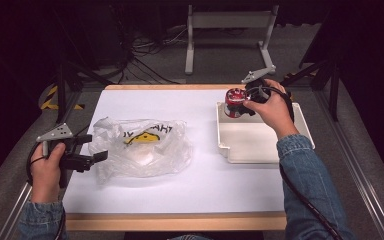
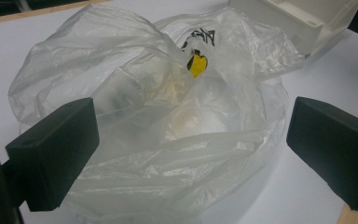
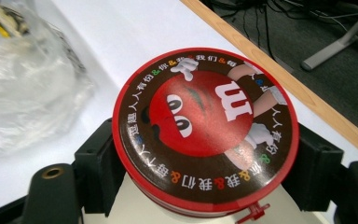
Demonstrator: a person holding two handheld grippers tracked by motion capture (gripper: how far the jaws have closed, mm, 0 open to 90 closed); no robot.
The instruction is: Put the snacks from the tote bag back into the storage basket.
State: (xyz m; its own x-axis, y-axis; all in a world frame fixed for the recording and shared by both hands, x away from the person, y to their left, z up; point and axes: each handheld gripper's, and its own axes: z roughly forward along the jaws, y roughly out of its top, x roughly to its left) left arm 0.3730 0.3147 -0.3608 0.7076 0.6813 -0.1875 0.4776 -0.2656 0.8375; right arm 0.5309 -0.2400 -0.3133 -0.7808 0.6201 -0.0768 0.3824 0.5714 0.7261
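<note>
A crumpled clear plastic bag [image 1: 140, 146] with a yellow and black print lies left of the table's middle, with pale contents inside. My left gripper [image 1: 96, 148] stands open at the bag's left edge, its jaws wide on either side of the bag [image 2: 168, 116] in the left gripper view. A round red candy tin [image 1: 235, 102] with a cartoon lid sits over the far left corner of a white tray [image 1: 260, 142]. My right gripper [image 1: 244, 103] is shut on the tin [image 3: 205, 140], one black jaw pressed on each side.
The white tray's corner [image 2: 303, 23] lies just beyond the bag. The table has a wooden edge [image 1: 175, 220] near me and another at the far side [image 3: 279, 70]. Cables and a metal stand [image 1: 230, 30] occupy the dark floor beyond.
</note>
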